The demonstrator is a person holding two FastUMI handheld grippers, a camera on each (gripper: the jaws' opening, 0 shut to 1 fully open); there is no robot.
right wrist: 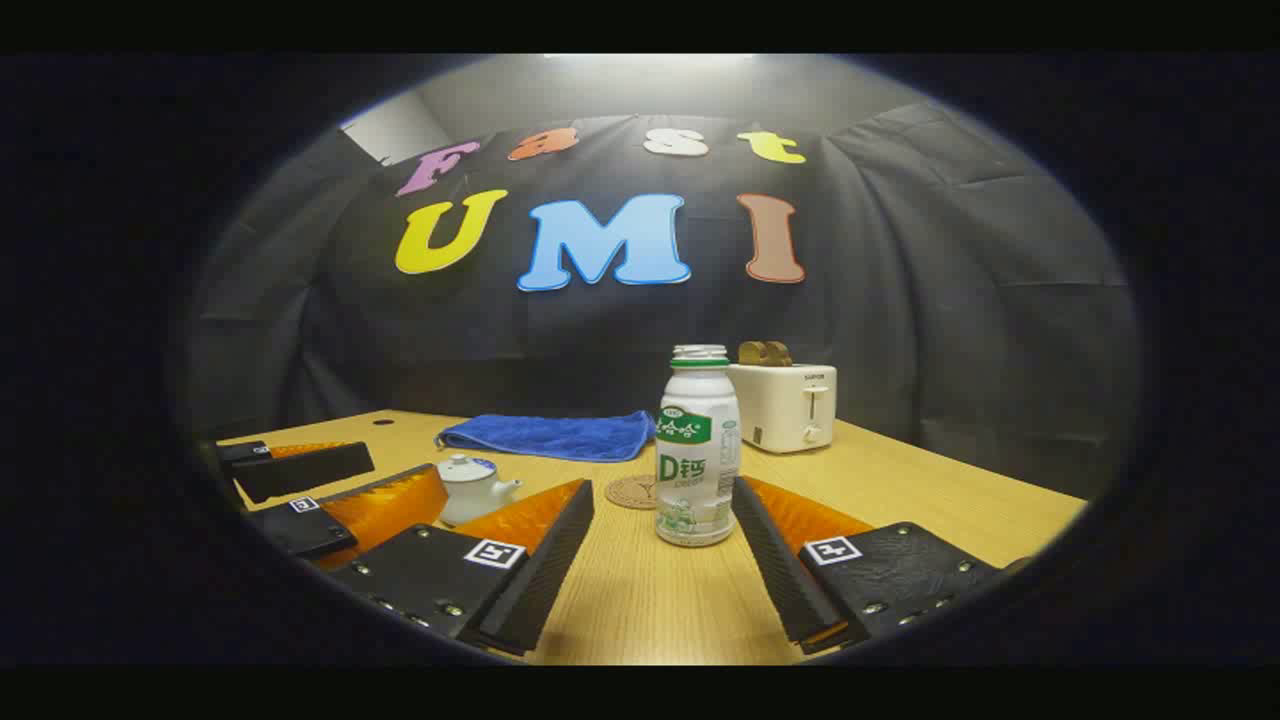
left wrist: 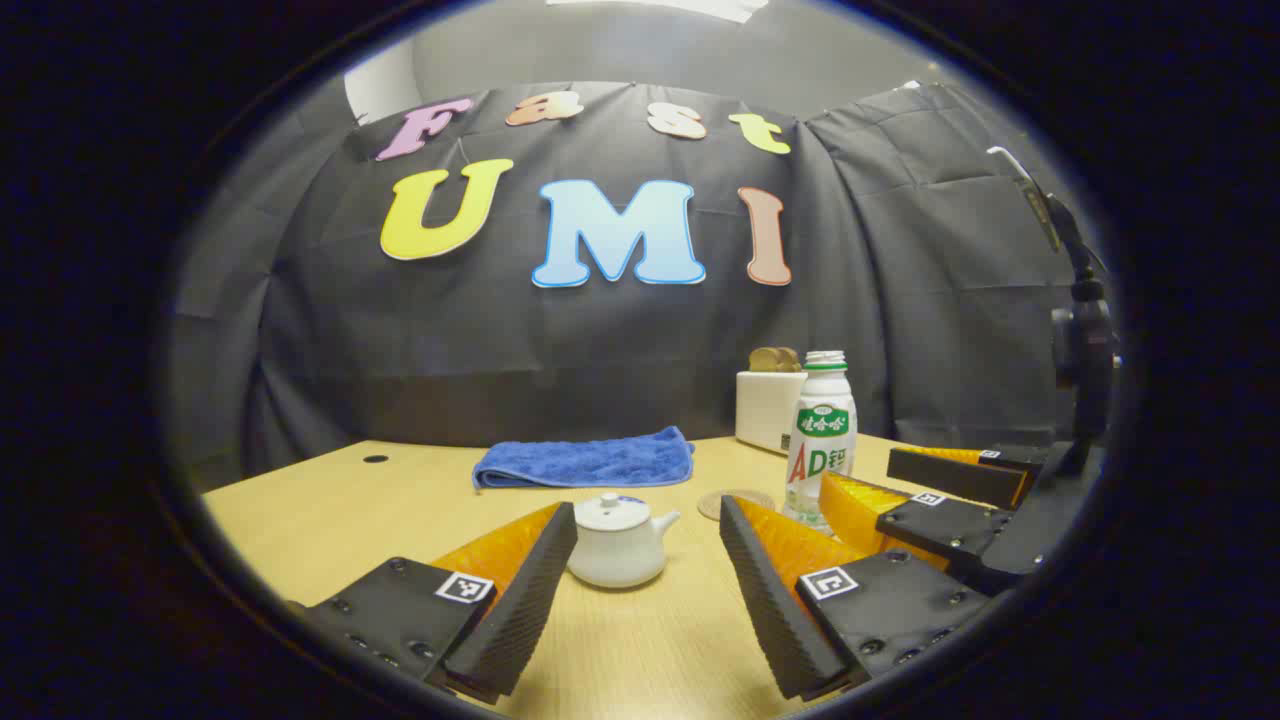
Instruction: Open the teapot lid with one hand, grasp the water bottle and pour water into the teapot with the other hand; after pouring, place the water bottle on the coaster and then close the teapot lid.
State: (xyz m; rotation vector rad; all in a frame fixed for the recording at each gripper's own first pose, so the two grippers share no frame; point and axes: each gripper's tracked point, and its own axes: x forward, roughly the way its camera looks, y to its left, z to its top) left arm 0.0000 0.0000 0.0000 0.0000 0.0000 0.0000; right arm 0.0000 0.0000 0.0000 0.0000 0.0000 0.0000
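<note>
The white teapot [left wrist: 615, 545] stands on the wooden table [left wrist: 330, 510] with its lid [left wrist: 612, 512] on, just ahead of my open left gripper [left wrist: 648, 512], between the fingertips. A white water bottle [right wrist: 697, 460] with a green label stands upright between the tips of my open right gripper [right wrist: 662, 490]; I cannot tell whether a finger touches it. The round cork coaster [right wrist: 632, 491] lies bare just left of and behind the bottle. In the left gripper view the bottle [left wrist: 820, 440] and coaster [left wrist: 735, 503] sit to the right, with the right gripper [left wrist: 862, 472] around the bottle. The teapot [right wrist: 470, 488] and left gripper [right wrist: 405, 468] show at the left.
A folded blue towel [left wrist: 585, 462] lies at the back of the table. A white toaster [right wrist: 790, 405] with bread in it stands at the back right, behind the bottle. A camera mount [left wrist: 1085, 340] rises at the far right of the left gripper view.
</note>
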